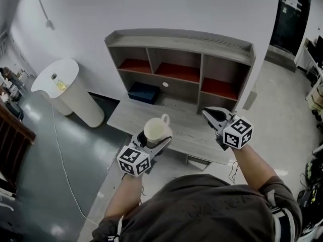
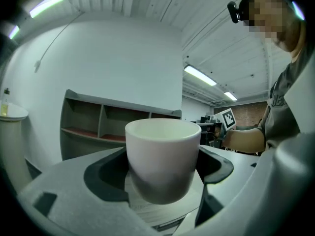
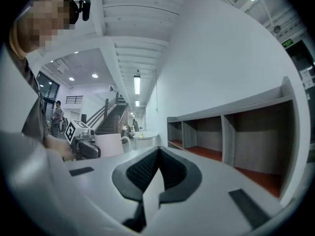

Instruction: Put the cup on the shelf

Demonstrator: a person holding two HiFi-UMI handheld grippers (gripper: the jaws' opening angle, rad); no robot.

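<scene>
The left gripper [image 1: 154, 140] is clamped on the cup [image 2: 162, 159]: its jaws are pressed against the two sides of the white wall, and the cup is held upright, mouth up, clear of the table [image 1: 194, 131]. In the head view the cup is seen over the table's front edge, towards its left end, with the handle [image 1: 165, 118] turned towards the shelf [image 1: 187, 40]. Nothing can be seen inside the cup.

The right gripper [image 3: 157, 156] is closed, its jaws brought together tip to tip with nothing between them. It is held over the right part of the table, near the front edge, and is pointed towards the shelf's right compartment [image 1: 220, 79].

The shelf is set along the back edge of the table; three open compartments with red floors are shown in its upper row. A blue box [image 1: 143, 92] is seen under the left compartment. A round white stand [image 1: 64, 87] is placed well apart to the left, on the floor.
</scene>
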